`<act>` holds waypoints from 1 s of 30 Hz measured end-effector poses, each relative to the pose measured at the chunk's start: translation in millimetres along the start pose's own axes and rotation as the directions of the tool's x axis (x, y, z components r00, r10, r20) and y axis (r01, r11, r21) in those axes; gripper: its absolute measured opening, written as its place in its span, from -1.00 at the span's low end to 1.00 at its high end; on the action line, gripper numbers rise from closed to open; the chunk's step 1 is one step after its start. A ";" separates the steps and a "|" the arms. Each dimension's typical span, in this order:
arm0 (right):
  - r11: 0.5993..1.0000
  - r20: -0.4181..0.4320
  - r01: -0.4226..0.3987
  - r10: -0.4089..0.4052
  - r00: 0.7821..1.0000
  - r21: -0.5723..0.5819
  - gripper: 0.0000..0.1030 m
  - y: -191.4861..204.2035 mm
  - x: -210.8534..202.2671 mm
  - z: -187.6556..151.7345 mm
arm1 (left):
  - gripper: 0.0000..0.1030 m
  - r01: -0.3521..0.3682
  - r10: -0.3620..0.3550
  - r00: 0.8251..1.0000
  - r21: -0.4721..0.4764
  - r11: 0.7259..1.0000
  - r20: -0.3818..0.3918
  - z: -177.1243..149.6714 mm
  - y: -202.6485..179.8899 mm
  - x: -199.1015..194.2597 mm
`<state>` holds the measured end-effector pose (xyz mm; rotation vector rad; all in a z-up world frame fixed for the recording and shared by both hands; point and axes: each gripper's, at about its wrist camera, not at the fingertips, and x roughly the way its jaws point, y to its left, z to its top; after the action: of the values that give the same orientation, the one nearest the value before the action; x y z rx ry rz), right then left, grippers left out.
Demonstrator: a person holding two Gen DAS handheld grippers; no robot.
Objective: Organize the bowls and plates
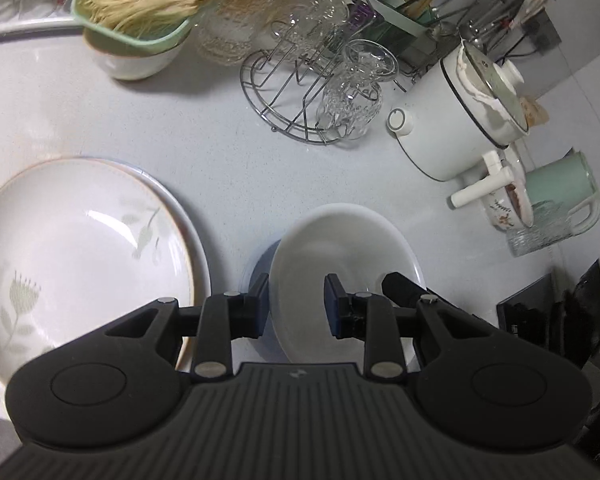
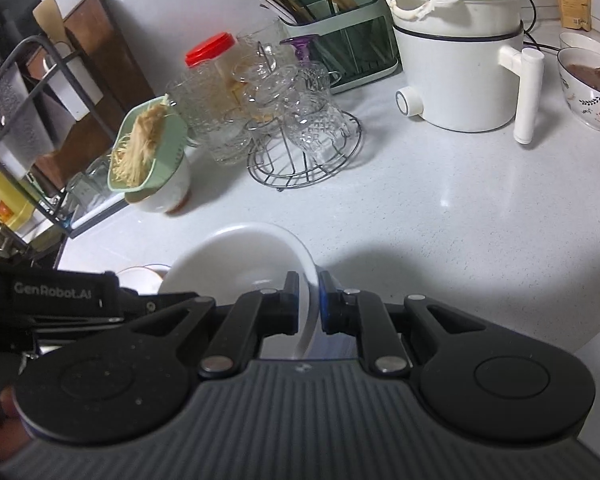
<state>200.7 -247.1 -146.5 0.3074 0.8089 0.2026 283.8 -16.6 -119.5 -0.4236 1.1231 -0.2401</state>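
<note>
Your right gripper (image 2: 309, 300) pinches the white bowl's (image 2: 236, 256) rim between nearly closed jaws; your left gripper (image 1: 296, 304), jaws narrowly parted, straddles the opposite rim, pads' contact unclear.

White bowl (image 1: 340, 248) tilted beside stacked floral plates (image 1: 80, 248)
</note>
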 end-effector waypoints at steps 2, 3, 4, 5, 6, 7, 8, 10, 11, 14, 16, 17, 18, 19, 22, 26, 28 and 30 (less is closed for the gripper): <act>1.000 -0.001 0.014 -0.014 1.000 0.001 -0.73 -1.8 5.5 -0.3 | -0.37 0.003 -0.003 1.000 0.001 1.000 0.006 1.7 0.8 4.6; 1.000 0.000 0.014 -0.014 1.000 -0.003 -0.73 -2.6 8.5 -0.2 | -0.37 0.000 0.000 1.000 -0.005 1.000 0.003 2.4 2.6 7.4; 1.000 0.001 0.004 -0.004 1.000 -0.005 -0.73 -3.8 10.9 -0.2 | -0.37 0.001 -0.001 1.000 -0.017 1.000 0.001 2.9 5.3 10.5; 1.000 0.001 -0.003 0.003 1.000 -0.002 -0.73 -5.1 13.1 -0.4 | -0.37 0.003 -0.003 1.000 -0.023 1.000 -0.003 3.0 7.5 12.7; 1.000 -0.001 -0.008 0.008 1.000 0.003 -0.73 -6.4 15.2 -0.3 | -0.37 0.004 -0.004 1.000 -0.028 1.000 -0.007 3.2 9.1 14.7; 1.000 -0.006 -0.011 0.011 1.000 0.006 -0.73 -7.5 17.0 -0.7 | -0.35 0.003 -0.003 1.000 -0.033 0.999 -0.010 3.4 9.5 15.7; 1.000 -0.014 -0.013 0.013 1.000 0.008 -0.73 -8.6 18.7 -0.8 | -0.31 -0.001 0.001 1.000 -0.036 0.999 -0.013 3.8 9.5 16.3; 1.000 -0.036 -0.017 0.017 0.999 0.015 -0.72 -10.9 21.4 0.8 | 0.10 -0.027 0.026 1.000 -0.041 0.999 -0.008 5.8 9.0 14.5; 1.000 -0.042 -0.017 0.018 0.999 0.021 -0.72 -12.5 21.7 2.5 | 0.22 -0.043 0.043 0.999 -0.041 0.998 0.000 6.7 8.4 12.8; 0.999 -0.037 -0.030 0.031 0.999 0.038 -0.35 -17.2 18.4 7.5 | 0.34 -0.068 0.069 0.997 -0.046 0.997 0.019 7.5 9.9 5.1; 0.998 -0.038 -0.040 0.042 0.998 0.038 -0.25 -20.6 16.4 9.7 | 0.34 -0.076 0.078 0.997 -0.066 0.995 0.022 5.7 12.1 0.9; 0.998 -0.047 -0.040 0.042 0.998 0.038 -0.25 -22.4 16.8 10.7 | 0.34 -0.081 0.083 0.996 -0.080 0.993 0.020 3.8 13.5 -0.7; 0.998 -0.061 -0.042 0.044 0.997 0.040 -0.25 -24.9 18.2 11.3 | 0.33 -0.081 0.083 0.996 -0.097 0.992 0.017 1.0 14.8 -1.9; 0.998 -0.079 -0.044 0.047 0.996 0.043 -0.25 -27.8 20.1 11.4 | 0.32 -0.076 0.078 0.997 -0.114 0.991 0.017 -2.0 16.1 -3.1; 0.998 -0.143 -0.042 0.048 0.989 0.044 -0.25 -34.5 27.8 9.3 | 0.31 -0.075 0.078 0.997 -0.147 0.986 0.013 -14.0 17.8 -4.2; 0.997 -0.224 -0.065 0.074 0.972 0.051 -0.25 -40.1 40.5 2.7 | 0.31 -0.065 0.068 0.998 -0.194 0.979 0.010 -29.7 18.7 -3.3; 0.993 -0.246 -0.100 0.113 0.963 0.065 -0.25 -42.2 46.3 -0.6 | 0.31 -0.066 0.071 0.997 -0.203 0.977 0.015 -35.9 17.6 -3.4; 0.989 -0.281 -0.112 0.137 0.950 0.101 -0.26 -46.1 54.4 -4.0 | 0.31 -0.076 0.083 0.996 -0.211 0.974 0.024 -40.8 16.4 -4.1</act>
<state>237.3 -273.6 -201.9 0.4146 1.0891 0.3383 244.7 -8.7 -138.3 -0.5672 1.1352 -0.0435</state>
